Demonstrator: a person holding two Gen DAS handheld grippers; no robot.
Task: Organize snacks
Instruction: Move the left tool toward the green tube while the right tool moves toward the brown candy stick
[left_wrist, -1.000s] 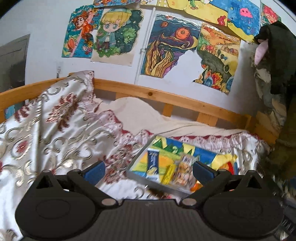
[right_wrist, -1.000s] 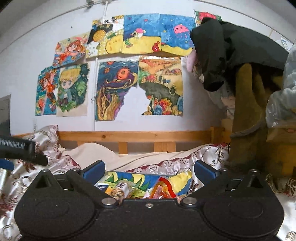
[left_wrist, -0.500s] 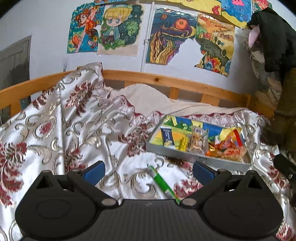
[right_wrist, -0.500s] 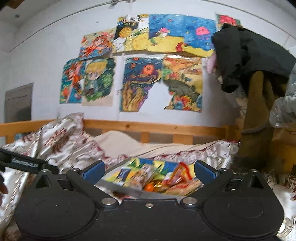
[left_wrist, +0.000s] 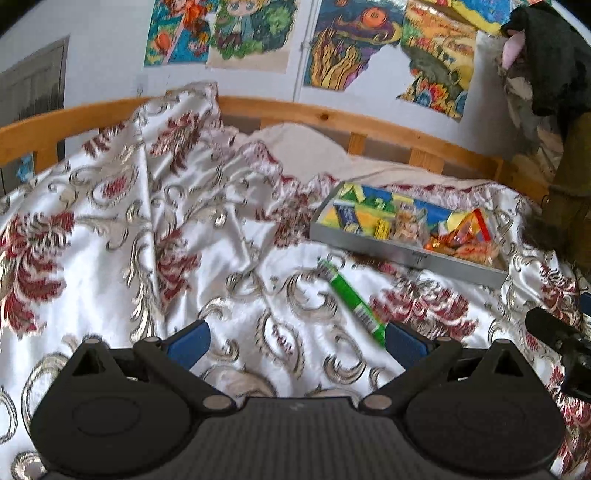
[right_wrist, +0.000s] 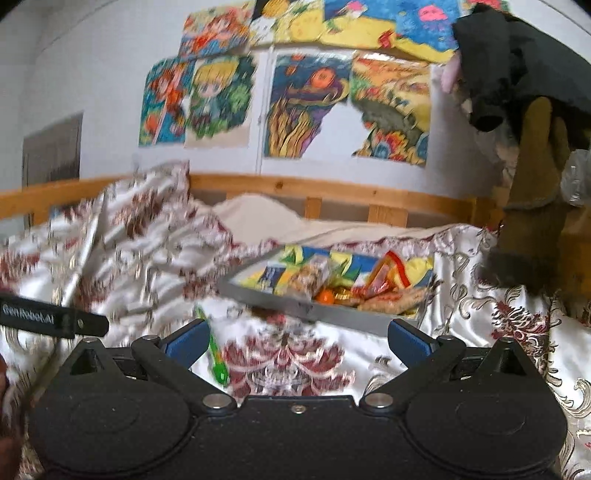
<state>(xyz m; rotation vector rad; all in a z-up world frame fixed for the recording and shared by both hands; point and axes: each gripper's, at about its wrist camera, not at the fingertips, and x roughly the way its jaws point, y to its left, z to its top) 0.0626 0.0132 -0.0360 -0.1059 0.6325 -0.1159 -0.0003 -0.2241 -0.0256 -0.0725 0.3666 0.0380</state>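
Observation:
A grey tray (left_wrist: 402, 253) with a colourful lining holds several snack packets and sits on the patterned bedspread at the right. It also shows in the right wrist view (right_wrist: 295, 304). A green snack stick (left_wrist: 351, 301) lies loose on the bedspread in front of the tray, and it shows in the right wrist view (right_wrist: 216, 356) too. My left gripper (left_wrist: 295, 341) is open and empty above the bedspread, its right finger close to the stick's near end. My right gripper (right_wrist: 295, 341) is open and empty, just in front of the tray.
A white and red patterned bedspread (left_wrist: 147, 240) covers the bed, bunched up at the back left. A wooden bed rail (left_wrist: 332, 116) runs behind it under wall drawings. Dark clothes (left_wrist: 554, 74) hang at the right. The left gripper's body (right_wrist: 51, 319) shows at the right wrist view's left edge.
Both grippers have pulled back and tilted down, so more bedspread shows. The green stick, hidden one second ago, has come into view. Both stay open and empty.

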